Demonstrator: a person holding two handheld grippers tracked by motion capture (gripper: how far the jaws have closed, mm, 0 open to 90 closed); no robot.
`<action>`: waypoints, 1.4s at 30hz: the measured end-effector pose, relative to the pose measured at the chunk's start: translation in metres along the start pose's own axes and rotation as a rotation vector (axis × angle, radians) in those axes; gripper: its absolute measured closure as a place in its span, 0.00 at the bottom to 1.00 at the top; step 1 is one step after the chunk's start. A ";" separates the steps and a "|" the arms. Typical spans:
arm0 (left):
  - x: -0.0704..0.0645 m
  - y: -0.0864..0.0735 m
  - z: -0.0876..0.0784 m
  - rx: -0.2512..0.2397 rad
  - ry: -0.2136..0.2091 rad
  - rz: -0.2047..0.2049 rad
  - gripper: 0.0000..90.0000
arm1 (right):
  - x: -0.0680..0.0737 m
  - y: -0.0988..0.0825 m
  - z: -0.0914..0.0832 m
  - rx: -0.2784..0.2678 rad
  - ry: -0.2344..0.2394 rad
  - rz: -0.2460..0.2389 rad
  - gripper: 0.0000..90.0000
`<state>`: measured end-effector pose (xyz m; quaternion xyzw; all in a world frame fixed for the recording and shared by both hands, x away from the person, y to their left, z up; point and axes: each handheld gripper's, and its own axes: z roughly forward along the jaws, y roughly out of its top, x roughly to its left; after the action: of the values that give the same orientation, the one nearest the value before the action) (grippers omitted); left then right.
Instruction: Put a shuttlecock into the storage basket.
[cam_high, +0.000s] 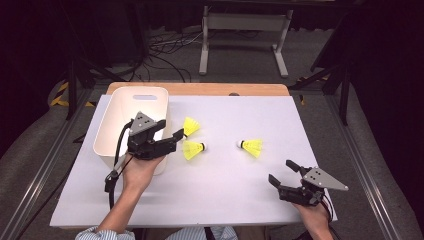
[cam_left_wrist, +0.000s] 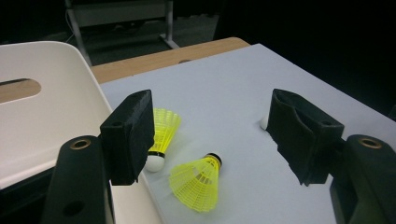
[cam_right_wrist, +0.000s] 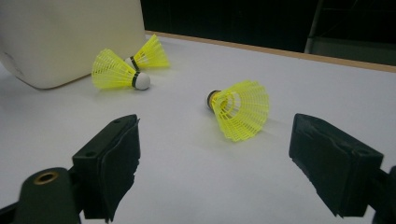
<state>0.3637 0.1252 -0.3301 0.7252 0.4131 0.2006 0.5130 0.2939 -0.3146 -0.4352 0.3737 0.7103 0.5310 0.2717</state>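
Nearest, the right gripper (cam_high: 284, 171) rested open and empty at the table's (cam_high: 225, 195) near right while the left gripper (cam_high: 172, 132), jaws apart, hovered beside two shuttlecocks (cam_high: 192, 150) by the white bin (cam_high: 116, 115), a third shuttlecock (cam_high: 251, 146) lying right, all seemingly not yet binned.
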 end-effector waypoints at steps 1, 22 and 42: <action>-0.001 0.000 0.001 0.004 0.000 0.003 0.36 | 0.000 0.000 0.000 0.000 0.000 -0.001 0.19; -0.017 0.006 0.036 0.166 -0.046 0.024 0.41 | 0.000 0.000 0.000 -0.001 0.004 0.000 0.19; -0.025 0.002 0.058 0.292 -0.035 0.010 0.41 | 0.000 0.000 0.000 -0.001 0.008 0.001 0.19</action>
<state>0.3915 0.0707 -0.3477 0.7976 0.4250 0.1283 0.4083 0.2942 -0.3144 -0.4352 0.3717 0.7109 0.5331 0.2687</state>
